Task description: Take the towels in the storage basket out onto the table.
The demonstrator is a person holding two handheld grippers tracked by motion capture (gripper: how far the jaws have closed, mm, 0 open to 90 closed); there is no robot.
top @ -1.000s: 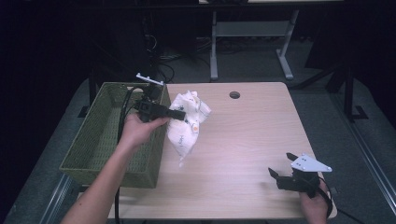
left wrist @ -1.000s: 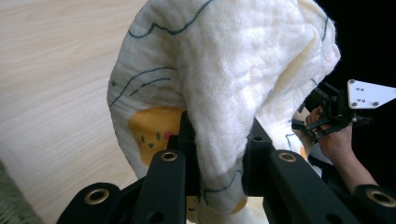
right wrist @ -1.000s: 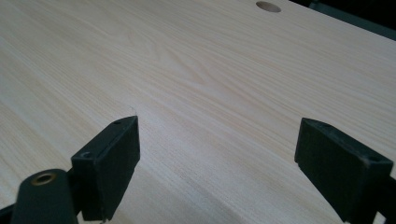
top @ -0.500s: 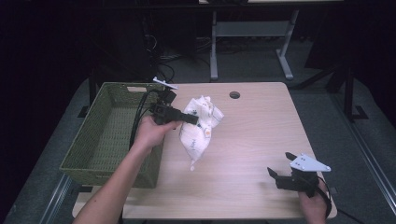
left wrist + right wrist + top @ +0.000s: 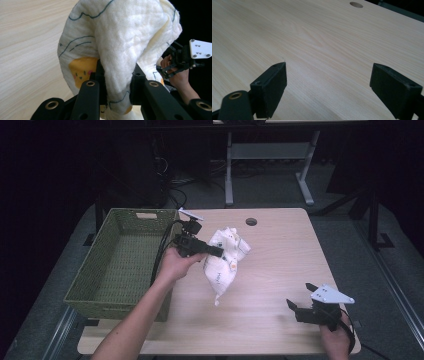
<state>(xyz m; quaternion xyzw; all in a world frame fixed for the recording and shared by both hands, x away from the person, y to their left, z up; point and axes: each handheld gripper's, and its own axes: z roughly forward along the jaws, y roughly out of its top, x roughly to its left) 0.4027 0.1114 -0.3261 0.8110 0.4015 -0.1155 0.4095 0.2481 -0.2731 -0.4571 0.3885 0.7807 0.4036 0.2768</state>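
White printed cloth held up over the table, no writing legible.

High view: left gripper (image 5: 216,252) clenches the cloth (image 5: 225,262) beside the green basket (image 5: 120,265); right gripper (image 5: 300,302) rests near the table (image 5: 280,255) edge.
Left gripper view: jaws pinch the fabric; yellow cartoon face, blue lines.
Right gripper view: jaws spread, grasping nothing.

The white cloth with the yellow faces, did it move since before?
Yes. The white cloth, clamped in the left hand-held gripper, went right, away from the green basket, out over the table.
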